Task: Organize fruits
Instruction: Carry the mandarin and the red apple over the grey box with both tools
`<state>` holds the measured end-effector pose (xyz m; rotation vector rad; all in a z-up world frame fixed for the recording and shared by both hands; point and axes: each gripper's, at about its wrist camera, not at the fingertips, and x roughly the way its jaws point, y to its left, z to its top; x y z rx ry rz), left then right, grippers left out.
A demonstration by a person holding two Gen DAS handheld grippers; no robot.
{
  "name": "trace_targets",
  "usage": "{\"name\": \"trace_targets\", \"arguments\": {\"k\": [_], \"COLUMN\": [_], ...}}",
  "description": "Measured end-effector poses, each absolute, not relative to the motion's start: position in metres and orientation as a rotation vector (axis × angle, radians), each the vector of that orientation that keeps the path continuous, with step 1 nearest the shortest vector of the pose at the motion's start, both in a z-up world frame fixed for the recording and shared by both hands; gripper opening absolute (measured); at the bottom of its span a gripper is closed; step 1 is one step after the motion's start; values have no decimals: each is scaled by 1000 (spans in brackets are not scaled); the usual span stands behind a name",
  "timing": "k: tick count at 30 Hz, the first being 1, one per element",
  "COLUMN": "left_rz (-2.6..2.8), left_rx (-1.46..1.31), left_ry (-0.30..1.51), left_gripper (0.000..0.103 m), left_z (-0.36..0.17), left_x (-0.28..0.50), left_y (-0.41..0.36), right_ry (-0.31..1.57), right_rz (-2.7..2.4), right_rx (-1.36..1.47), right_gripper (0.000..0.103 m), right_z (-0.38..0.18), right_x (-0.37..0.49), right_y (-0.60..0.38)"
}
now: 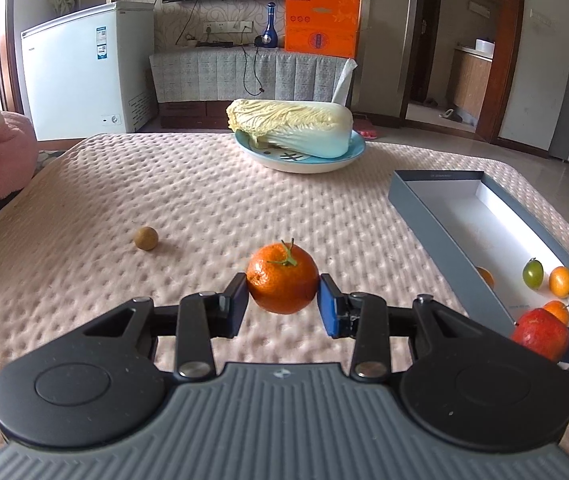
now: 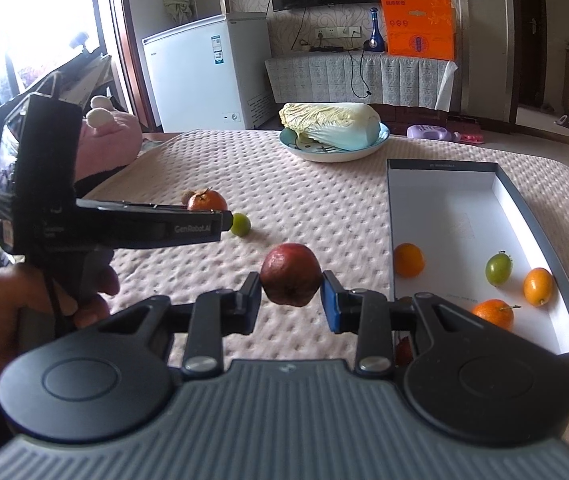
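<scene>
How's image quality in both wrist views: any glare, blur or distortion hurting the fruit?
Left wrist: even daylight, the tangerine in the left gripper sharp, fisheye bending the box wall and room edges. Right wrist: the window blown out at upper left, the apple in the right gripper dim but sharp, the box fruit clear.

Low wrist views, shared table (image 1: 212,184).

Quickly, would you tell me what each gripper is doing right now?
Left gripper: closed on the orange.
Right gripper: closed on the red apple.
</scene>
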<state>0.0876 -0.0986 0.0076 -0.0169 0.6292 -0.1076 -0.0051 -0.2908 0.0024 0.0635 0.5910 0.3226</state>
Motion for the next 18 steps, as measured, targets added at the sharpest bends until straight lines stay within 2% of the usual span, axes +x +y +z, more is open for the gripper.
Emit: {"name": "trace_targets", "arguments": {"k": [18], "left_rz": [-174], "left_rx": [16], "left_ry": [619], "left_gripper": [43], "left_z": [6], "left_x": [85], "left_y": [-141], "right_ry": [582], "right_rz": [285], "right_rx": [82], "right_gripper": [35], "right_z": [5], "right_x": [-16], "right_y": [-317]}}
